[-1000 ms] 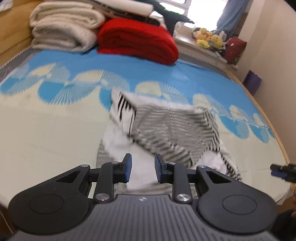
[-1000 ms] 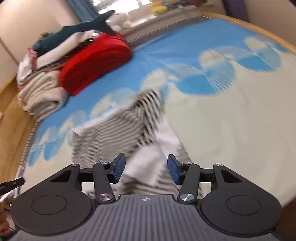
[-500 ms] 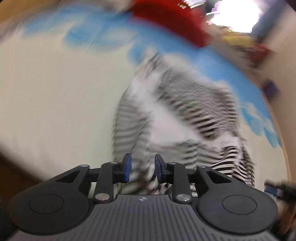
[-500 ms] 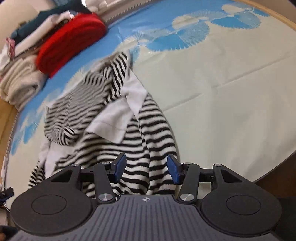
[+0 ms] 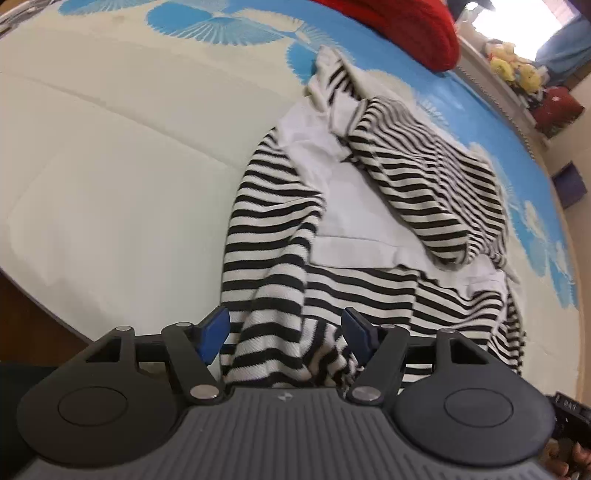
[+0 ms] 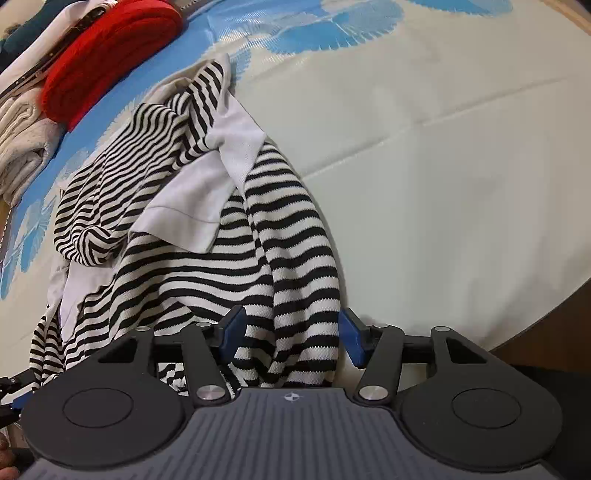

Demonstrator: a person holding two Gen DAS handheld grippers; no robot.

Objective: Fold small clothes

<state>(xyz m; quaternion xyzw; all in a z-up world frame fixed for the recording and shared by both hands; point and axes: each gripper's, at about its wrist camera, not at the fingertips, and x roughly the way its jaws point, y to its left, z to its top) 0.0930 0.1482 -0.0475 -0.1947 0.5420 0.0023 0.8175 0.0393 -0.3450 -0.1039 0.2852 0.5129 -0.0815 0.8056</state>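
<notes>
Straddling striped top [image 5: 280, 236] hem, both tongs [image 5: 282, 334] [image 6: 290, 332] apparently unclosed

Bed sheet [image 5: 110, 177], cream with blue fan prints along the far side. Red blanket [image 5: 406, 26], folded, at the far edge; in the right view [image 6: 110, 51] it sits just beside a stack of cream blankets [image 6: 22, 147]. Yellow plush toys [image 5: 513, 70] on the sill beyond, dark red bag [image 5: 557, 110] near them.
</notes>
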